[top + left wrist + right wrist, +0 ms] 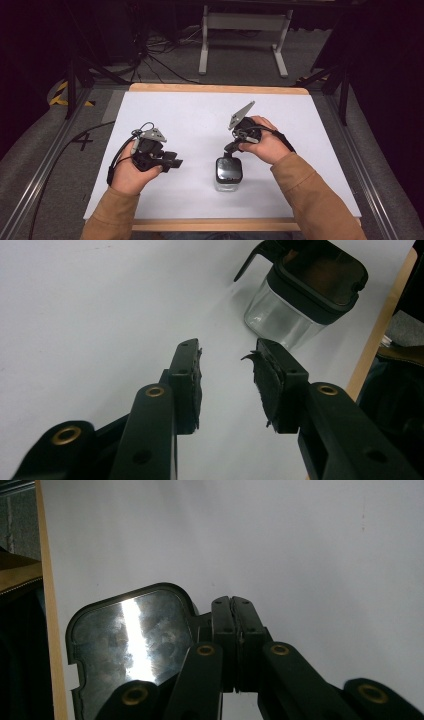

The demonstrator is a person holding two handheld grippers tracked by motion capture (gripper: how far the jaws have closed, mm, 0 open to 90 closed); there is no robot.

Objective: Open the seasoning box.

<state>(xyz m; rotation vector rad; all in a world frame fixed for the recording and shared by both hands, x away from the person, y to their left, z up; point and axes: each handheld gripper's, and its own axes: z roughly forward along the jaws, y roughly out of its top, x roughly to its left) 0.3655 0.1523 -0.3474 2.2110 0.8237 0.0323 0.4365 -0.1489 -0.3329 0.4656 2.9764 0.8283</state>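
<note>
The right gripper (pixel 231 148) pinches the jar's handle (pixel 245 266) to steady the jar (pixel 228 175), while the left gripper (pixel 170 161) waits nearby, jaws apart.

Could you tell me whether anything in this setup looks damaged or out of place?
Yes: on the left gripper, the pad on one jaw looks frayed, with ragged edges peeling off. The other jaw's pad sits flatter. The clear container stands upright on the table, and nothing appears spilled.
</note>
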